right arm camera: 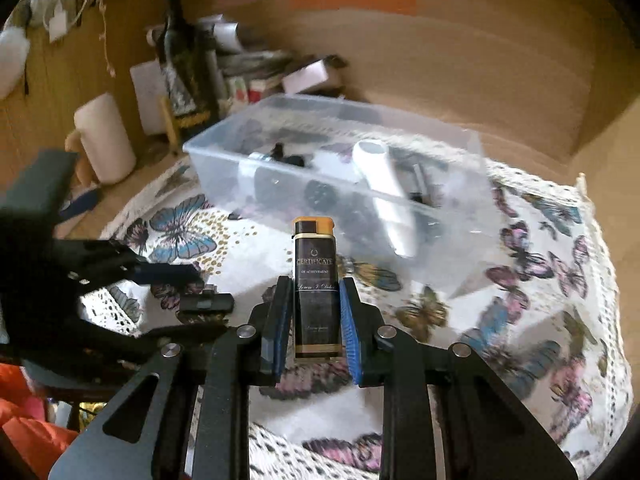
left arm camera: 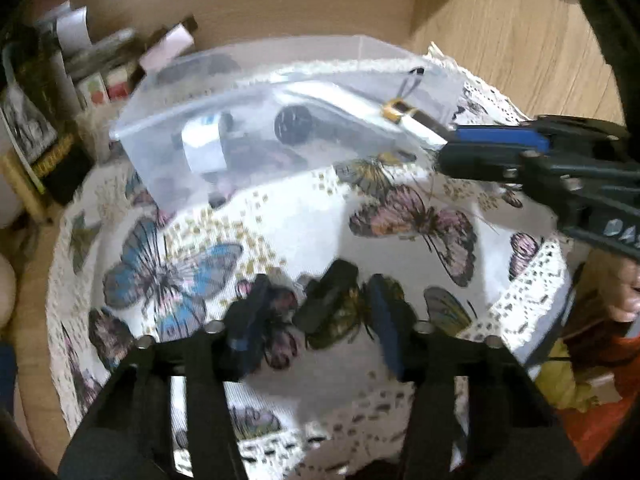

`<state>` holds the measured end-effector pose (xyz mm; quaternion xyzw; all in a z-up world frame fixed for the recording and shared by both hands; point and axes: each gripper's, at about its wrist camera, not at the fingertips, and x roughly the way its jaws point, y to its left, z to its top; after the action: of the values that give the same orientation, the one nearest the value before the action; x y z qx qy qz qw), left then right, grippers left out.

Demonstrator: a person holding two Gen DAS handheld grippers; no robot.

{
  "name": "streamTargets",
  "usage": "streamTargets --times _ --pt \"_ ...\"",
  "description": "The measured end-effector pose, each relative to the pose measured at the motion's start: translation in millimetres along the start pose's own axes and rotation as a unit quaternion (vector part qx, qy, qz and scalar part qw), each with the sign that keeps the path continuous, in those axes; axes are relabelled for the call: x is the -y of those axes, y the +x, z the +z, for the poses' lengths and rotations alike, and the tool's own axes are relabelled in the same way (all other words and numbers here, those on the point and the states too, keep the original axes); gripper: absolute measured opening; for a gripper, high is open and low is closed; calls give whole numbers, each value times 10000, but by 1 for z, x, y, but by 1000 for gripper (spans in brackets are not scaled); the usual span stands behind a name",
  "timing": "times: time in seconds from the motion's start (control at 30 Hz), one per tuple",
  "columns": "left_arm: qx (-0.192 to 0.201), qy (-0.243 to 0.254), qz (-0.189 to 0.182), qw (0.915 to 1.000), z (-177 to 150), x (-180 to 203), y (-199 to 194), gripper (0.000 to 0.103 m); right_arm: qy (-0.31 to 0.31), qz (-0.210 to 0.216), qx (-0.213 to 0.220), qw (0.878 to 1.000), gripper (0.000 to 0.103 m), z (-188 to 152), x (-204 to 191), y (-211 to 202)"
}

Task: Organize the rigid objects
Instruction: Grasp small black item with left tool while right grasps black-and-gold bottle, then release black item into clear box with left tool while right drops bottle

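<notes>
My right gripper [right arm camera: 314, 292] is shut on a dark lighter [right arm camera: 316, 280] with an orange-gold top, held upright a little short of the clear plastic box [right arm camera: 452, 136]. In the left wrist view the same lighter [left arm camera: 404, 114] pokes from the right gripper [left arm camera: 444, 142] over the box's near right corner [left arm camera: 132, 140]. The box holds a white handle-shaped device [right arm camera: 384, 188] and several dark items. My left gripper [left arm camera: 318, 300] has its jaws apart around a small black object [left arm camera: 328, 298], low over the butterfly cloth; whether the pads touch it is unclear. It also shows in the right wrist view [right arm camera: 206, 303].
A round table is covered by a butterfly-print cloth [right arm camera: 540, 264] with lace edge. Behind the box stand a dark bottle [right arm camera: 180, 60], a white candle [right arm camera: 106, 140] and stacked papers and small boxes [right arm camera: 280, 76] against a cardboard wall. Orange fabric [right arm camera: 24, 424] lies at the left.
</notes>
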<state>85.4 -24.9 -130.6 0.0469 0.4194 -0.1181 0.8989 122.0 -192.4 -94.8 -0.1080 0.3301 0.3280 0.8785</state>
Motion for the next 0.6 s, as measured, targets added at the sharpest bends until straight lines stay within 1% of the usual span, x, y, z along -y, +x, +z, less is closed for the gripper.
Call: streamTargets --times 0.03,0.1,0.2,0.27,0.47,0.6 --pt "-14 7 4 10000 2 0 0 25 8 14 62 10000 21 -1 2 -5" --pt "33 -84 -29 10000 5 -2 -3 25 54 -10 160 9999 21 -2 3 -12" --pt "158 -127 120 9997 11 -5 -10 25 77 -110 328 9994 21 -1 4 -22" --pt "263 -164 185 9993 18 -8 -16 25 113 -94 442 9989 21 2 8 -28" --pt "885 -258 410 9949 43 -15 -47 25 145 -151 758 9969 21 23 15 -37" --pt "1245 -304 463 9907 63 -20 -61 25 178 -166 948 9952 21 42 20 -37"
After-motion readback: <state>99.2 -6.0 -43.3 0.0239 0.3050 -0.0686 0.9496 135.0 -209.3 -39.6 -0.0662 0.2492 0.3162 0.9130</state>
